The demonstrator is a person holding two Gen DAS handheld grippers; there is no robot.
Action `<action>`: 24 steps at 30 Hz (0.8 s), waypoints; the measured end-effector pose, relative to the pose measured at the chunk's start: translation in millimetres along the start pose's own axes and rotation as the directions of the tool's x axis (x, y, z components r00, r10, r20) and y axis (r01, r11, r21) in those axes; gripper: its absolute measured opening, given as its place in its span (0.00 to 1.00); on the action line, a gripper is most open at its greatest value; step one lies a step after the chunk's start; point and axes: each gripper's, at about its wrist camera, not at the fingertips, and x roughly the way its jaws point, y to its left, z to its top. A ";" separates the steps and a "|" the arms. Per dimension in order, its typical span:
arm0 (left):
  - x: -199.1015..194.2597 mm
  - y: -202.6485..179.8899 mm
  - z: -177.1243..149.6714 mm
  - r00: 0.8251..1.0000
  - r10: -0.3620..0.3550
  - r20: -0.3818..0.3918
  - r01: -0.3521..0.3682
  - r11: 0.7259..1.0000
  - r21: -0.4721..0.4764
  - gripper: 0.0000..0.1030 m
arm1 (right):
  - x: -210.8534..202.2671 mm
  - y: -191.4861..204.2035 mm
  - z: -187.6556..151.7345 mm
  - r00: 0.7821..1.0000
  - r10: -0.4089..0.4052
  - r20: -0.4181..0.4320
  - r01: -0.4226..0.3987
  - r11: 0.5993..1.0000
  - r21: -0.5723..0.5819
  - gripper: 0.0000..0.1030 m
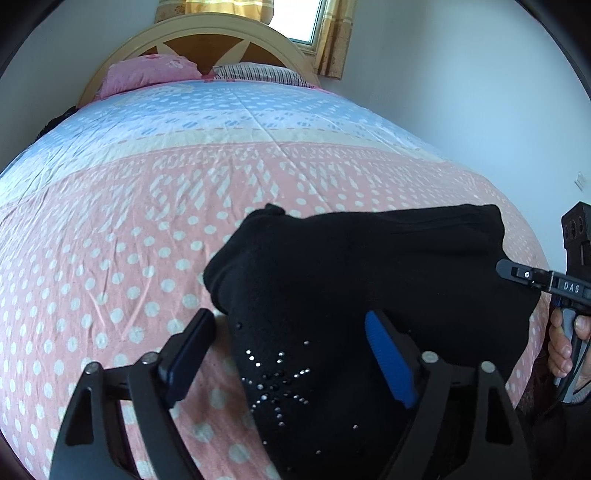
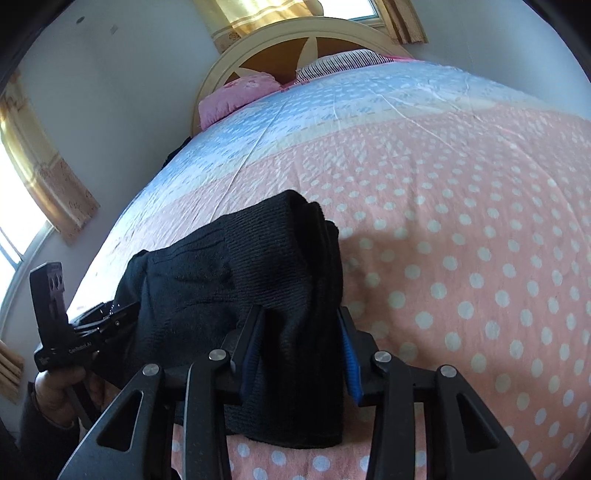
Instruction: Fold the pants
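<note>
Black pants point(image 1: 351, 280) with a rhinestone star pattern lie bunched at the near edge of the bed. My left gripper point(image 1: 291, 332) is open, its jaws wide apart over the studded part of the cloth. My right gripper point(image 2: 301, 332) is shut on a thick folded band of the pants point(image 2: 288, 295), which fills the gap between its pads and hangs below them. The right gripper also shows at the right edge of the left wrist view point(image 1: 517, 271), at the cloth's right end. The left gripper shows at the left of the right wrist view point(image 2: 107, 317).
The bed cover point(image 1: 184, 206) is pink with white dots, blue farther back. A pink pillow point(image 1: 147, 72) and a striped pillow point(image 1: 258, 72) lie against the wooden headboard point(image 1: 221, 35). A curtained window point(image 2: 22, 192) is on the left wall; white walls on both sides.
</note>
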 end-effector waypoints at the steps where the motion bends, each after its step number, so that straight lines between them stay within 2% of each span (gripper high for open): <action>1: 0.1 0.9 0.1 1.000 -0.009 -0.001 0.009 1.000 -0.003 0.78 | 1.1 -6.1 0.9 1.000 0.027 -0.006 -0.027 0.999 0.028 0.38; 6: 0.6 6.0 1.6 0.999 -0.054 0.002 0.054 0.998 -0.032 0.69 | 0.1 -19.1 0.9 0.994 0.113 -0.001 -0.112 0.987 0.113 0.35; 7: -0.4 6.3 1.3 0.998 -0.059 0.006 0.059 0.998 -0.034 0.64 | 0.5 -21.9 0.4 0.991 0.132 0.002 -0.131 0.982 0.136 0.34; 9: -2.9 7.8 -0.4 0.997 -0.070 0.019 0.071 0.997 -0.042 0.60 | 1.2 -22.9 0.1 0.990 0.138 0.004 -0.137 0.981 0.139 0.33; 11: -3.8 9.1 -0.9 0.997 -0.076 0.024 0.077 0.996 -0.052 0.58 | 0.0 -18.7 -0.4 0.992 0.123 0.009 -0.123 0.985 0.119 0.33; 13: -4.1 8.2 -0.9 0.997 -0.076 0.026 0.078 0.996 -0.051 0.55 | -3.9 -6.4 -2.4 0.997 0.073 0.027 -0.075 0.995 0.060 0.32; 15: -6.0 5.9 -2.0 0.997 -0.071 0.031 0.072 0.996 -0.044 0.49 | -7.6 8.3 -6.3 0.999 0.025 0.047 -0.024 1.000 -0.002 0.30; 16: -7.8 4.0 -2.5 0.997 -0.066 0.039 0.067 0.997 -0.035 0.42 | -9.3 11.9 -8.3 0.998 0.013 0.053 -0.012 1.000 -0.018 0.29; 19: -13.8 0.5 -4.1 0.997 -0.048 0.065 0.050 0.998 -0.025 0.30 | -13.7 8.6 -11.0 0.998 0.028 0.058 -0.028 1.000 0.004 0.28; 24: -23.3 -2.6 -5.9 0.995 -0.034 0.096 0.038 0.999 -0.035 0.24 | -28.2 21.6 -13.9 0.997 0.006 0.079 -0.003 0.999 -0.042 0.27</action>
